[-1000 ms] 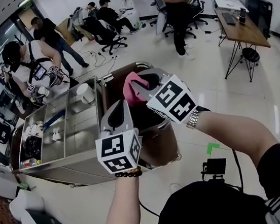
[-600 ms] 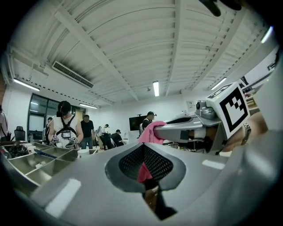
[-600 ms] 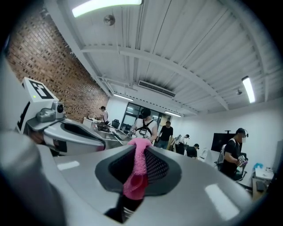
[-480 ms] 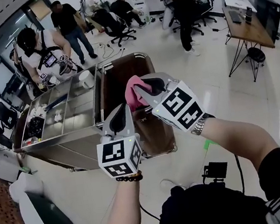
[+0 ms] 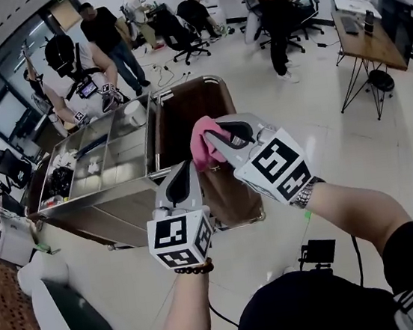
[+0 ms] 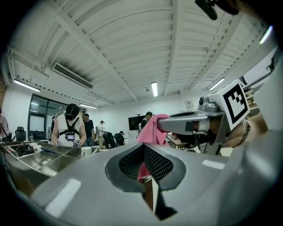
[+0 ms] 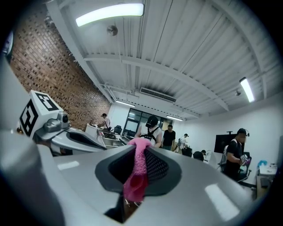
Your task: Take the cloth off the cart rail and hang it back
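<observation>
My right gripper (image 5: 208, 139) is shut on a pink cloth (image 5: 203, 150), which hangs bunched from its tips in the air above the cart's brown bag (image 5: 185, 118). In the right gripper view the cloth (image 7: 137, 170) sits pinched between the jaws of the right gripper (image 7: 140, 143). My left gripper (image 5: 181, 177) is lower and to the left, shut with nothing in it, beside the steel cart (image 5: 120, 198). The left gripper view shows the left gripper (image 6: 143, 145) with the cloth (image 6: 152, 130) and the right gripper (image 6: 162, 126) just beyond it. The cart rail (image 5: 187, 84) frames the bag's far end.
A person in black headgear and harness (image 5: 77, 72) stands at the cart's far side. Several others stand and sit by office chairs (image 5: 178, 36) at the back. A desk (image 5: 369, 22) is at the right. A black device with a cable (image 5: 319, 250) lies on the floor.
Both grippers have shifted a little right and down in the head view as the cart slid left. The pink cloth stays pinched in the right gripper.
</observation>
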A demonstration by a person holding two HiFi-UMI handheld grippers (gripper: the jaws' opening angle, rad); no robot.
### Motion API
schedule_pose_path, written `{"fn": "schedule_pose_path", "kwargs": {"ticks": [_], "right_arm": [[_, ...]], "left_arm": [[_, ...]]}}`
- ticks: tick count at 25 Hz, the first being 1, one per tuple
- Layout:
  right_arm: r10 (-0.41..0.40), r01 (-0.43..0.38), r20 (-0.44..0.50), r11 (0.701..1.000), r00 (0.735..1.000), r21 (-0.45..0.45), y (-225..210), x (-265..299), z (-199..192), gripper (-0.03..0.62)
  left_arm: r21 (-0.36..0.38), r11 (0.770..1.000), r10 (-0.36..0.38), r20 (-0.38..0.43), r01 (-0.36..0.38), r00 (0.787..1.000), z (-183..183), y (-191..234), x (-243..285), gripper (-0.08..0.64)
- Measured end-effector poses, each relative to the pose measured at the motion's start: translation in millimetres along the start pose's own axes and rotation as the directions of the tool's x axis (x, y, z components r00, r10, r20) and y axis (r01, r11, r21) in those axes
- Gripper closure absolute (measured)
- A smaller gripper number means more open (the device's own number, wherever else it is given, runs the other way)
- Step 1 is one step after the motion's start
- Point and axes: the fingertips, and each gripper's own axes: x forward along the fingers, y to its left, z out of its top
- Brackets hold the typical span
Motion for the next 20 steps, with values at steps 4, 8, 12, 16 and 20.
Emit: {"fn": "schedule_pose_path", "kwargs": {"ticks": [4,8,12,16,20], "right_arm": [[-0.025,0.025,-0.001,1.000,1.000,-0.001,14.0,-4.8,9.4,0.563],[-0.044,0.044,-0.010,0.999,0.999,0.004,31.9,-5.4,13.4,0.563],[-0.061,0.061,-0.019,0.998,0.998,0.001,51.5,-10.8,17.7,0.563],[-0.083,0.083,-0.030,0.997,0.996,0.003,67.7,-12.3,18.8,0.563],[-0.096,0.097,-0.039,0.995,0.995,0.005,83.6,-18.4,18.4,0.563]], "left_arm": [[0.000,1.000,-0.024,0.008,0.024,1.000,6.3,1.5,-16.2,0.557],[-0.008,0.999,-0.044,0.019,0.045,0.999,11.0,6.1,-33.6,0.557],[-0.015,0.998,-0.068,0.032,0.068,0.997,13.7,6.8,-52.5,0.557],[-0.028,0.995,-0.090,0.036,0.091,0.995,10.6,9.6,-68.2,0.557],[-0.046,0.993,-0.105,0.038,0.107,0.994,5.3,8.6,-83.9,0.557]]}}
